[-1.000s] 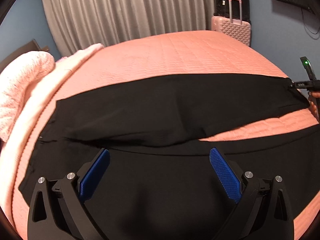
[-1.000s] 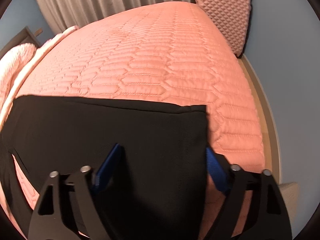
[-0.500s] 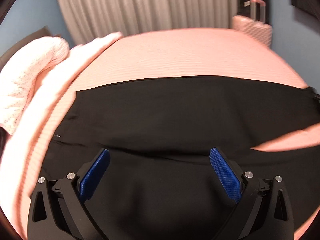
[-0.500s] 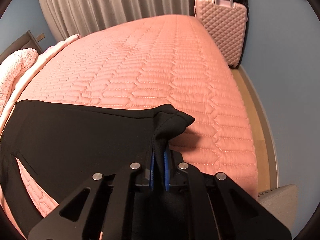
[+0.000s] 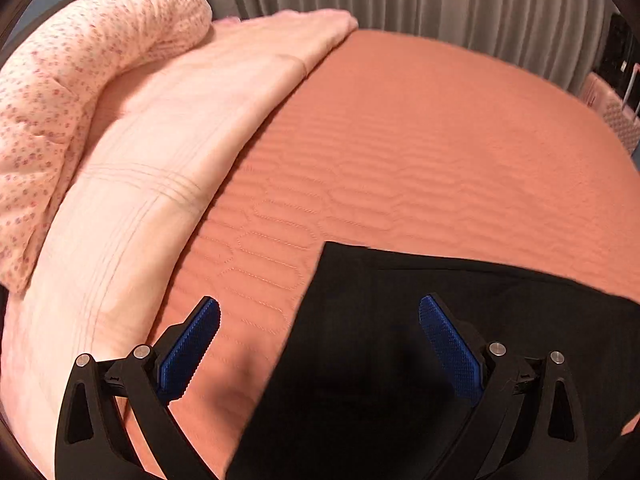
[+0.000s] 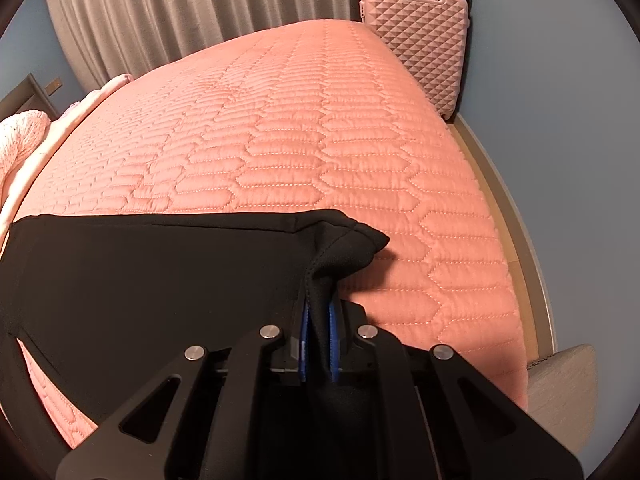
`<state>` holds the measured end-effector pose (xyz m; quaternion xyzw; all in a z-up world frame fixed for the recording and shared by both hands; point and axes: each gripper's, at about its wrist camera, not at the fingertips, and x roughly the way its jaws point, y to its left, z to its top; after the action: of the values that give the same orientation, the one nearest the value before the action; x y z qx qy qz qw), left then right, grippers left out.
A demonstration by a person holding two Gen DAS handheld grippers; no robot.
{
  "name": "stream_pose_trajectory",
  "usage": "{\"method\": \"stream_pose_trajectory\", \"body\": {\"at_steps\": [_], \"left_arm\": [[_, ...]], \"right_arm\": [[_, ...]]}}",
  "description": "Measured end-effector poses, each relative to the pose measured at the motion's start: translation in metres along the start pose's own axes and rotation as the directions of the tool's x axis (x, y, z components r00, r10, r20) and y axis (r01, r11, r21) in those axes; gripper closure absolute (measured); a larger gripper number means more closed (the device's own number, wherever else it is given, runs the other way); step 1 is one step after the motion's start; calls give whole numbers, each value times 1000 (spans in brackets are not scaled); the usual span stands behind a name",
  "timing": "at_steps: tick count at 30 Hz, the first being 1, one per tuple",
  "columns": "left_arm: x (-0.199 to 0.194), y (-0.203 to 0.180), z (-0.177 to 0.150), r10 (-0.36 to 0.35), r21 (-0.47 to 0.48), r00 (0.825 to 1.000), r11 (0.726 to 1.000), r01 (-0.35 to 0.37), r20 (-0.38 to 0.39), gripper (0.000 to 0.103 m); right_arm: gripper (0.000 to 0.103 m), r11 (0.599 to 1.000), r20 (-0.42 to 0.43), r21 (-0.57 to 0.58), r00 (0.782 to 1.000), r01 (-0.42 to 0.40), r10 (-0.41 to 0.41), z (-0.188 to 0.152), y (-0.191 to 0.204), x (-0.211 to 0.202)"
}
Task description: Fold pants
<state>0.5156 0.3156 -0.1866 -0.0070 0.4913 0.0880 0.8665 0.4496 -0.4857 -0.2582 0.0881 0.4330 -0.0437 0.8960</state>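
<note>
The black pants (image 6: 152,280) lie flat on the near part of the pink quilted bed (image 6: 320,140), one hem corner bunched up and clamped in the right gripper (image 6: 319,344). The left gripper (image 5: 320,344) hovers spread wide and empty over another pants corner, a folded pale blanket (image 5: 160,140) to its left. A pink suitcase (image 6: 420,40) stands at the far right before grey curtains (image 6: 180,12).

The pants (image 6: 152,280) are black, made of smooth cloth, and lie flat across the near part of the bed. One end corner (image 6: 344,240) is lifted and bunched; the opposite corner (image 5: 340,256) lies flat.
</note>
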Motion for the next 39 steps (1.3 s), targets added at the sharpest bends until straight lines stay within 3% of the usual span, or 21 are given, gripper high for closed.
{"method": "stream_pose_trajectory", "body": {"at_steps": [4, 6, 10, 12, 13, 14, 15, 17, 24, 26, 28, 31, 34, 39], "left_arm": [[48, 15, -4, 4, 18, 996, 1000, -2, -93, 5], [64, 18, -13, -54, 20, 990, 998, 57, -128, 5], [74, 20, -19, -134, 34, 985, 990, 138, -110, 6], [74, 18, -22, -156, 68, 982, 984, 163, -106, 14], [71, 16, -22, -184, 82, 976, 978, 194, -116, 26], [68, 15, -22, -236, 84, 963, 965, 248, -130, 50], [65, 12, -23, -279, 78, 949, 953, 292, -144, 55], [64, 11, -25, -280, 105, 947, 949, 298, -161, 55], [74, 20, -10, -327, 40, 923, 939, 342, -203, 59], [75, 23, -8, -364, 16, 910, 927, 374, -196, 81], [70, 30, -12, -418, -33, 889, 907, 420, -185, 93], [64, 36, -16, -429, -85, 890, 903, 420, -153, 95], [35, 40, -20, -440, -89, 896, 897, 434, -65, 96], [-45, 47, -39, -521, -15, 851, 852, 523, 67, 96]], "right_arm": [[96, 1000, 0, -6, 1000, 18, -18, 0, 5, 1], [95, 1000, 1, -10, 1000, 25, -25, 0, 6, 1], [94, 999, 8, -13, 999, 44, -44, -1, 9, 2], [94, 999, 13, -8, 999, 49, -49, -1, 9, 2], [94, 999, 17, -8, 999, 49, -49, -2, 9, 2], [94, 999, 19, -5, 999, 49, -49, -2, 9, 2], [94, 999, 21, -2, 999, 49, -49, -2, 9, 2], [94, 999, 24, -5, 998, 54, -54, -2, 10, 2], [93, 998, 33, -4, 998, 60, -60, -3, 10, 2], [93, 998, 35, -2, 998, 60, -60, -2, 11, 2], [93, 998, 39, -9, 997, 68, -68, -2, 12, 1], [95, 995, 57, -37, 994, 92, -89, -2, 18, -4], [95, 996, 113, -32, 990, 86, -82, -1, 22, -21], [96, 1000, 227, -18, 974, 6, -2, 0, 26, -78]]}}
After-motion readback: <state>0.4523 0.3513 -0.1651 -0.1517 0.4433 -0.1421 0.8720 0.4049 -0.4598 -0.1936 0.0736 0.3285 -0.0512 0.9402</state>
